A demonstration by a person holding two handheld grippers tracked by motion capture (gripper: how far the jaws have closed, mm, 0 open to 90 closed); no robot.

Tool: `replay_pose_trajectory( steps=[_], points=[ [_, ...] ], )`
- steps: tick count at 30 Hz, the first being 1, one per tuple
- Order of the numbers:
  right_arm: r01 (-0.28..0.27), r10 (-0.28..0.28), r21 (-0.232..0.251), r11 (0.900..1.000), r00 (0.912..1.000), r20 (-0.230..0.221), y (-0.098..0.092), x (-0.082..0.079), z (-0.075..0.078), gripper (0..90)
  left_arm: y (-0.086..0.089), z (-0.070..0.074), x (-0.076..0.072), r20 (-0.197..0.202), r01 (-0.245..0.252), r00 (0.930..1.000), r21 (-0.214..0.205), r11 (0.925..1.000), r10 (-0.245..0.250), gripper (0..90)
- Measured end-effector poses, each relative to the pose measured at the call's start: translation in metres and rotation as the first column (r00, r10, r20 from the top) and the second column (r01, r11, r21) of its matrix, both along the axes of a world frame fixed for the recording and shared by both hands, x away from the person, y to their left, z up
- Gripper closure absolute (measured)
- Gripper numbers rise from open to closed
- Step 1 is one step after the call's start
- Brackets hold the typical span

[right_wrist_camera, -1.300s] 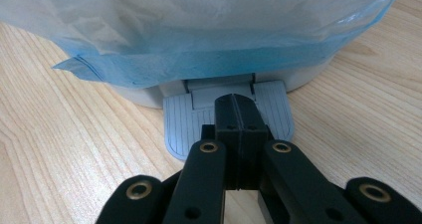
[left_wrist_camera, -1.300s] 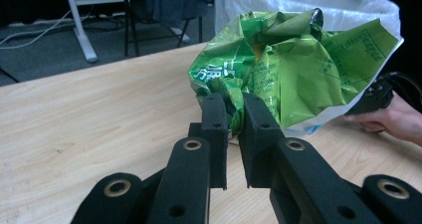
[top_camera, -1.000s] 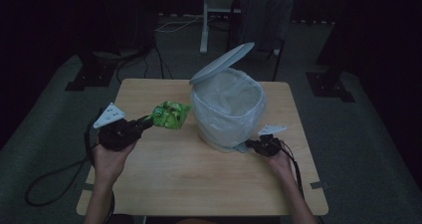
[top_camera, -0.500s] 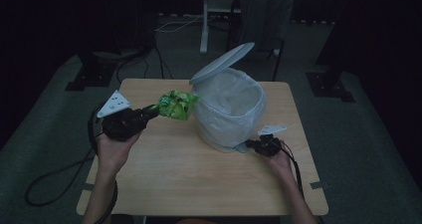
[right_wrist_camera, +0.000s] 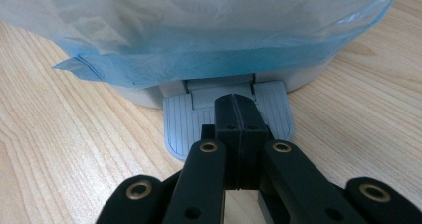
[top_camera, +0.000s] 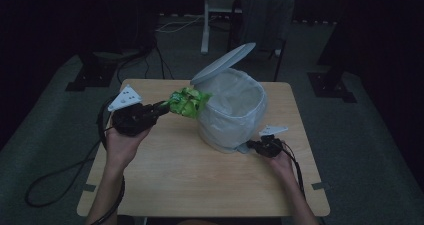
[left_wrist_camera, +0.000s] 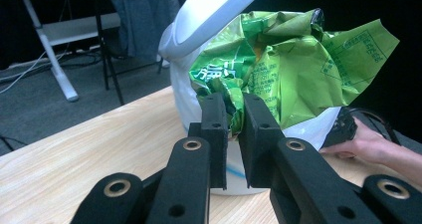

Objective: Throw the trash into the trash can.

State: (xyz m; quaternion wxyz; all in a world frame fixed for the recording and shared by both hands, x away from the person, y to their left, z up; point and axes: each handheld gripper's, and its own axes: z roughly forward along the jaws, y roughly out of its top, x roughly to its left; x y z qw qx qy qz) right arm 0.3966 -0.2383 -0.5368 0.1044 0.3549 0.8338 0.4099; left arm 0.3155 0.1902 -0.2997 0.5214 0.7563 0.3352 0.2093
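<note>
Green wrapper (top_camera: 187, 101): crumpled green printed plastic, held clear of the table at centre of the high view, touching or just short of the bin's left rim; which of the two cannot be told.
Wrapper axis: long axis runs roughly left to right in the high view, from the pinched end toward the bin. In the left gripper view the wrapper (left_wrist_camera: 278, 69) fans up and to the right from the jaws, its widest flap pointing to the upper right of the frame.
Left gripper (top_camera: 162, 106): left of centre in the high view, pointing right toward the bin. Jaws are pinched on a lower fold of the wrapper; in the left gripper view (left_wrist_camera: 233, 115) the fold sits squeezed between the two black pads.
Pedal bin (top_camera: 235, 112): white, lined with a pale translucent bag, standing upright at centre right of the wooden table (top_camera: 180, 180). Mouth faces up.
Lid (top_camera: 223, 63): raised and tilted, hinged at the far side, its open edge toward the upper right of the high view.
Right gripper (top_camera: 252, 146): at the bin's base, lower right of centre in the high view. In the right gripper view (right_wrist_camera: 238, 115) the jaws are pressed flat together with nothing between them, tips resting on the grey ribbed pedal (right_wrist_camera: 184, 124).
Bag liner (right_wrist_camera: 209, 59): blue-tinted edge hangs over the bin base, just above the pedal.
</note>
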Motion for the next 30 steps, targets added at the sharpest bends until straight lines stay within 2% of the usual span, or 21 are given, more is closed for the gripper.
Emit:
replay_pose_trajectory(
  steps=[13,30],
  points=[
    [0.000,0.000,0.001,1.0000,1.0000,0.000,0.000,0.000,0.000,90.0,-0.017,0.006,0.008,0.012,0.029,0.9995,-0.023,0.9993,-0.029,82.2],
    [-0.001,0.001,-0.001,1.0000,1.0000,0.001,0.000,0.000,0.000,90.0,-0.042,0.008,0.020,0.005,0.074,0.9973,-0.023,0.9970,-0.073,82.2]
  ],
)
